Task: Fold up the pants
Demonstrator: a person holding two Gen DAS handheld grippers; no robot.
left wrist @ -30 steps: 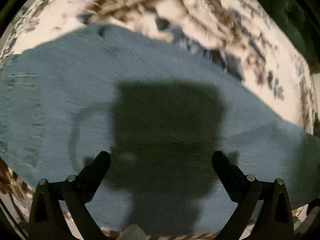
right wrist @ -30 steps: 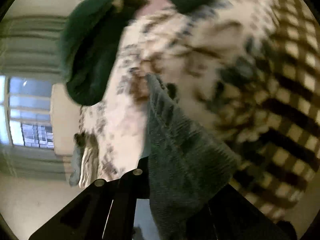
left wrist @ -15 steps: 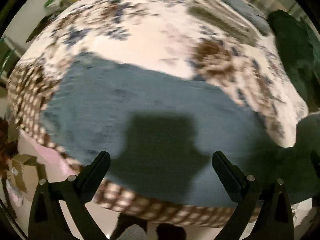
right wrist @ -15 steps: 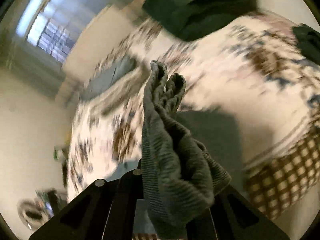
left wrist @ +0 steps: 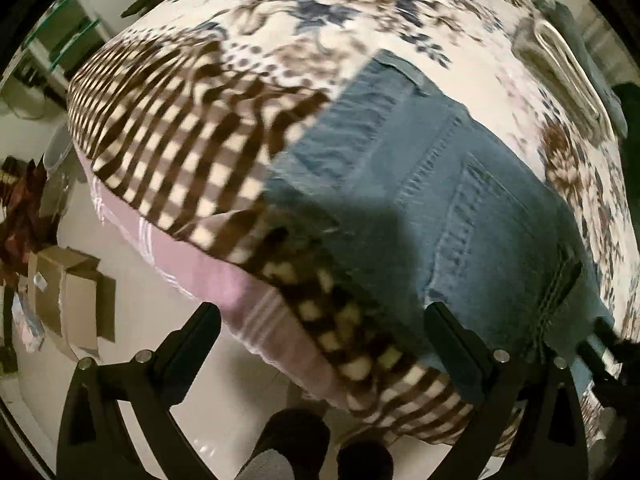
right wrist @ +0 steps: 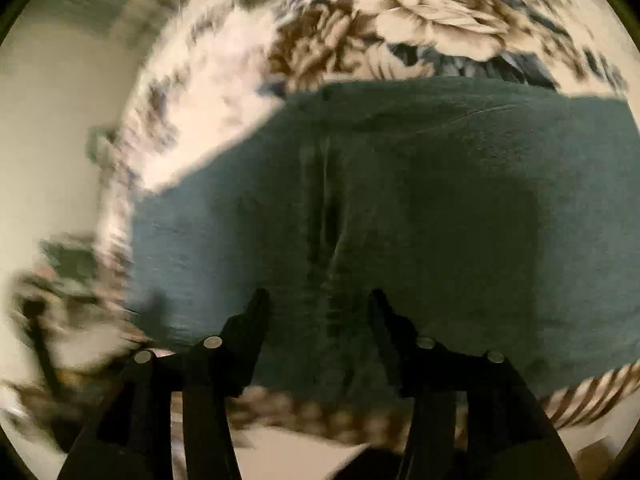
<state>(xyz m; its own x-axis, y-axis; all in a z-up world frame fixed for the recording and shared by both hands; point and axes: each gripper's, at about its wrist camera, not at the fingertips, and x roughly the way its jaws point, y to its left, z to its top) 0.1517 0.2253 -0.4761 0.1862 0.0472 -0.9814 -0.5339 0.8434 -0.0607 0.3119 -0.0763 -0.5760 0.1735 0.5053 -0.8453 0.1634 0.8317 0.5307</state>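
My jeans (left wrist: 432,184) lie flat on the bed (left wrist: 304,32), near its edge. Both my left tongs (left wrist: 320,320) and right tongs (right wrist: 316,304) hang released, holding nothing. A careless grab could drag the floral blanket (right wrist: 420,32) along or slide the denim overboard toward the cardboard boxes (left wrist: 68,292).

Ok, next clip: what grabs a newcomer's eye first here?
The blue denim jeans spread flat across the floral-and-checked brown-and-cream bedspread, filling both views. Next, both black two-finger grippers, left and right, poised open and empty at the bed's near edge.
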